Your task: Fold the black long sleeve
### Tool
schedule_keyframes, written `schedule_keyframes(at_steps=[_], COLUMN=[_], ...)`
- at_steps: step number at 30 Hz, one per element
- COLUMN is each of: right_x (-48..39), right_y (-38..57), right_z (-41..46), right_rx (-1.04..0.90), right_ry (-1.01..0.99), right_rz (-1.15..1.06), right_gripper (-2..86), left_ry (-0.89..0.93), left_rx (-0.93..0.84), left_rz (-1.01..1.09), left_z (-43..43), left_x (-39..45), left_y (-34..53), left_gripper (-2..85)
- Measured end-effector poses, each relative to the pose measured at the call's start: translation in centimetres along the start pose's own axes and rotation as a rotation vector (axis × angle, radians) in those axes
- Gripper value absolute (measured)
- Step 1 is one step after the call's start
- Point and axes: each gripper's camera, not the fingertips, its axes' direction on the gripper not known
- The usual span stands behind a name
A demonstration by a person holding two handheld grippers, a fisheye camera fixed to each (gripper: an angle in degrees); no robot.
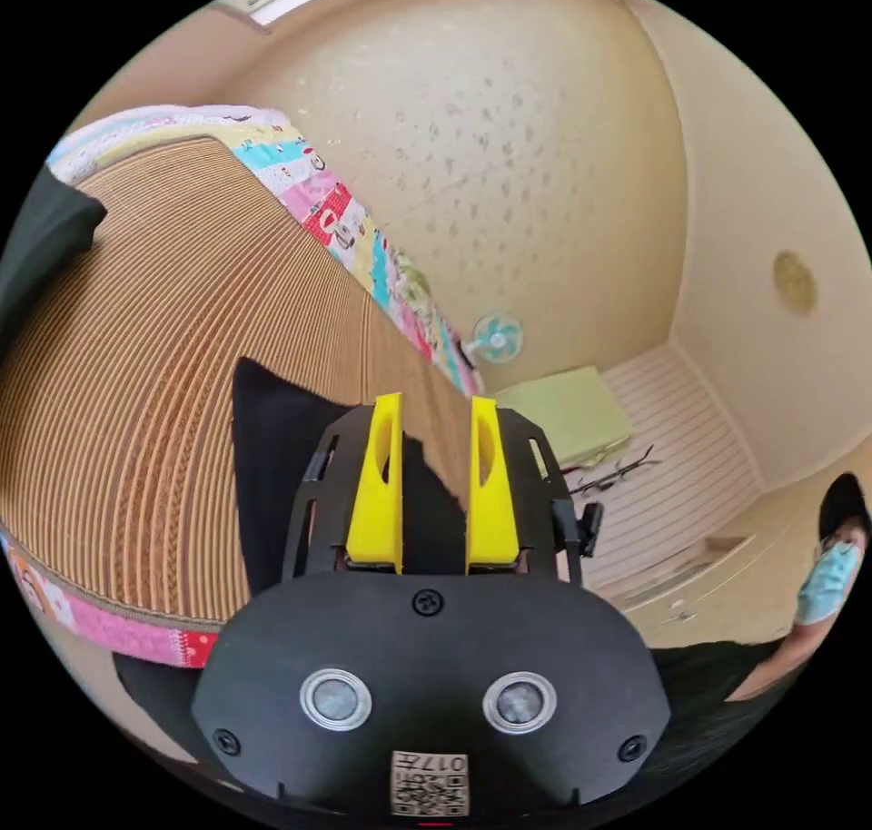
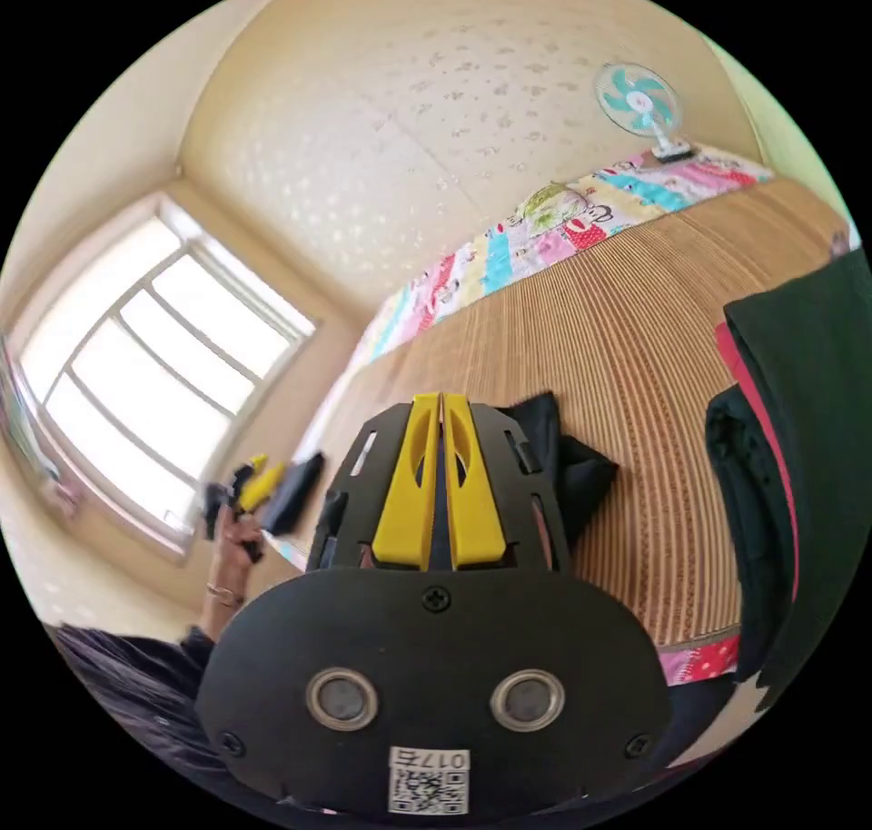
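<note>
Woven mat (image 1: pixel 163 367) bears black long sleeve (image 1: pixel 272 467), partly hidden behind jaws.

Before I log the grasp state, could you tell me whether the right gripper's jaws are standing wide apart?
No: in the right gripper view the right gripper has its yellow jaws nearly together, pinching black cloth.

L claw (image 1: pixel 434 412) jaws apart; R claw (image 2: pixel 441 405) jaws together
</note>
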Motion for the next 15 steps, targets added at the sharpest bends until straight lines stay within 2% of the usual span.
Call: schedule_keyframes(at_steps=[1,3,4,5,6,8,9,10,12,14,15], right_x=[-1.4,-1.9,-0.8,-0.7,-1.2,-2.6,-3.1,-4.2,-6.3,-9.0,-9.4], right_y=[2.0,5.7,8.9,12.0,13.1,15.0,15.1,15.0,14.9,14.7,14.6], right_z=[2.8,9.0,13.0,13.6,13.0,12.9,12.7,11.8,10.6,10.2,10.3], right_rx=[-0.075,-0.329,-0.518,-0.465,-0.385,-0.326,-0.294,-0.205,-0.091,-0.005,0.009], right_ry=[0.109,0.353,0.601,0.685,0.725,0.948,0.981,0.991,0.870,0.586,0.521], right_rz=[-0.114,-0.295,-0.389,-0.528,-0.568,-0.575,-0.543,-0.480,-0.446,-0.448,-0.444], right_gripper=[0.7,0.6,0.5,0.5,0.5,0.4,0.4,0.4,0.4,0.5,0.5], left_ry=[-0.070,-0.362,-0.424,-0.485,-0.437,-0.341,-0.308,-0.287,-0.114,-0.019,0.017], left_rx=[-0.055,-0.267,-0.290,-0.277,-0.205,-0.068,-0.009,0.002,-0.027,-0.074,-0.095], left_rz=[0.024,0.045,0.031,0.000,-0.044,-0.174,-0.271,-0.313,-0.398,-0.454,-0.474], left_z=[1.1,4.8,5.0,4.2,2.2,-1.3,-2.8,-3.2,-2.3,-0.2,1.3], left_x=[0.1,-1.4,-2.1,-3.4,-4.3,-5.6,-6.6,-7.0,-8.8,-9.7,-10.0], left_y=[0.8,4.7,5.7,7.9,10.0,13.1,15.0,15.7,17.3,17.6,17.4], left_gripper=[10.9,9.8,9.4,5.8,5.4,10.6,15.4,15.6,15.9,14.8,13.3])
